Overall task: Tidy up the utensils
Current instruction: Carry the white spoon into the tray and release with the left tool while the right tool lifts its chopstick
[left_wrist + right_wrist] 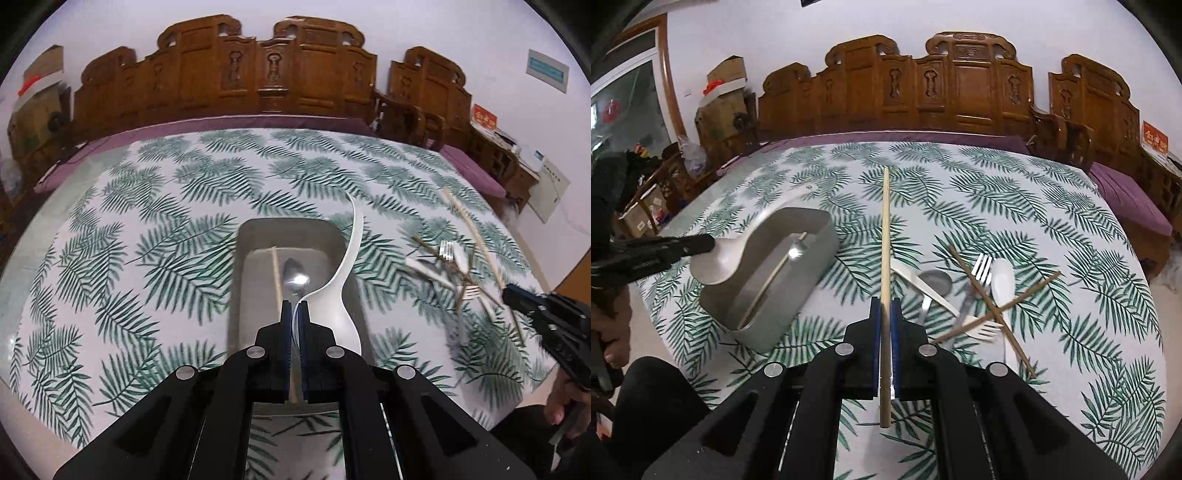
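Note:
My left gripper [294, 308] is shut on the bowl of a white ladle-shaped spoon [345, 273] and holds it above the grey rectangular bin [243, 266]. The bin holds a light chopstick [276, 273] and a metal spoon [294, 278]. My right gripper [885, 304] is shut on a light wooden chopstick [885, 236] that points away over the table. In the right wrist view the bin [798, 291] is to the left, with the left gripper [701, 244] and the white spoon [718, 260] over its rim.
Loose utensils lie on the leaf-print tablecloth [1015, 206]: a metal fork [979, 273], a white spoon [1003, 280], a metal spoon [936, 282], a white knife [923, 286], a white fork [984, 328] and two dark chopsticks [993, 306]. Carved wooden benches [960, 88] stand behind the table.

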A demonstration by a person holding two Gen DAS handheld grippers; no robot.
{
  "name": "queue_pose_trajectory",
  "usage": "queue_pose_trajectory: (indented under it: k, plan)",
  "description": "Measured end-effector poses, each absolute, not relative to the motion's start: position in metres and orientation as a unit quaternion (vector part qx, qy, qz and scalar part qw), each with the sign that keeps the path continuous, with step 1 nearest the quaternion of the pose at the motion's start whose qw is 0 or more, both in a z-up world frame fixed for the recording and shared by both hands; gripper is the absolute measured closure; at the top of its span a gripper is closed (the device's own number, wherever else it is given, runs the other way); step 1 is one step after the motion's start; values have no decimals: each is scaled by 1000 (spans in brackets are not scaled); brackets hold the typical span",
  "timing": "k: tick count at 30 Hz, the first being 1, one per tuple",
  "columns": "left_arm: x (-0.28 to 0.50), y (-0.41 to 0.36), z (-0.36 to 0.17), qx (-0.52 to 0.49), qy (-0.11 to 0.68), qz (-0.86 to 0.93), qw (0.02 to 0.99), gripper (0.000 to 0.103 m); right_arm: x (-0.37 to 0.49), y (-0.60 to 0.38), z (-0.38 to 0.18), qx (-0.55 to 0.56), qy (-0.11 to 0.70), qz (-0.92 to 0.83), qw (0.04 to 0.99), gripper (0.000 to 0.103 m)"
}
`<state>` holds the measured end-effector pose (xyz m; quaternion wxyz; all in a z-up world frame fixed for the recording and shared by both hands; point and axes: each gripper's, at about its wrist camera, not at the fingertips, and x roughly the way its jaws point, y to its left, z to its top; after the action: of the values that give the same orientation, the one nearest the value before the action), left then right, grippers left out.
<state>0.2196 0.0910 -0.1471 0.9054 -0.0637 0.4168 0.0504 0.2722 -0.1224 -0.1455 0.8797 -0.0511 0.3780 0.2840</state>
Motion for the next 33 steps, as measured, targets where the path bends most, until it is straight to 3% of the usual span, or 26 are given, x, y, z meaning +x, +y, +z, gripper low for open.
queue_pose_trajectory:
  k: [21, 26, 29, 33]
  plan:
    - [240, 107, -197, -52, 473, 103, 873, 100, 256, -77, -146, -74, 385, 315, 864, 97]
    - [231, 107, -192, -60, 469, 88, 877, 97, 254, -63, -147, -80, 387, 324, 859, 97]
    - [220, 110, -182, -66, 458, 76, 883, 89, 254, -52, -147, -80, 390, 332, 855, 97]
    - [205, 113, -168, -65, 442, 65, 893, 89, 254, -30, -149, -81, 396, 344, 847, 97]
